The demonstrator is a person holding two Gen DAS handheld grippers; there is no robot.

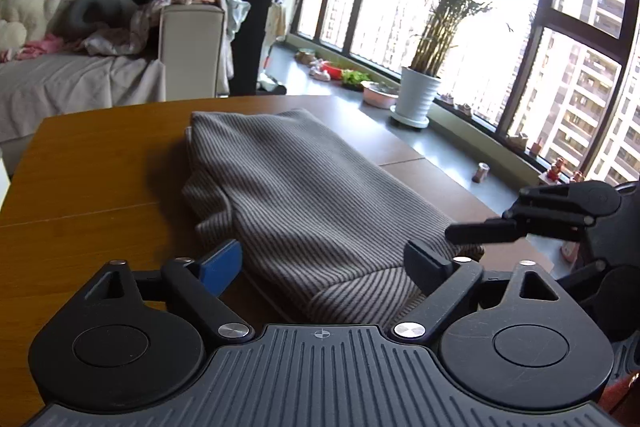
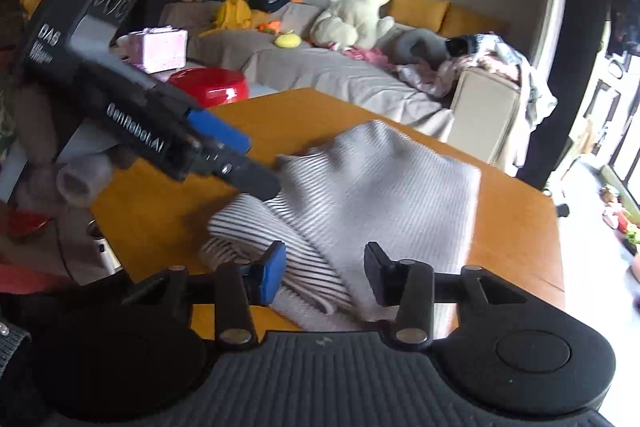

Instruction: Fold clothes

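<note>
Wooden table [image 1: 100,163]: one striped garment [image 1: 304,187]

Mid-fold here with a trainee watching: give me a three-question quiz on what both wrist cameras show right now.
1. True or false: the striped grey garment lies on the wooden table.
2. Is the left gripper open or shut?
3. What stands on the window ledge: A) the potted plant, B) a lamp, C) a fan?

Key: 1 true. 2 open, fingers either side of the garment's near edge. 3 A.
</note>
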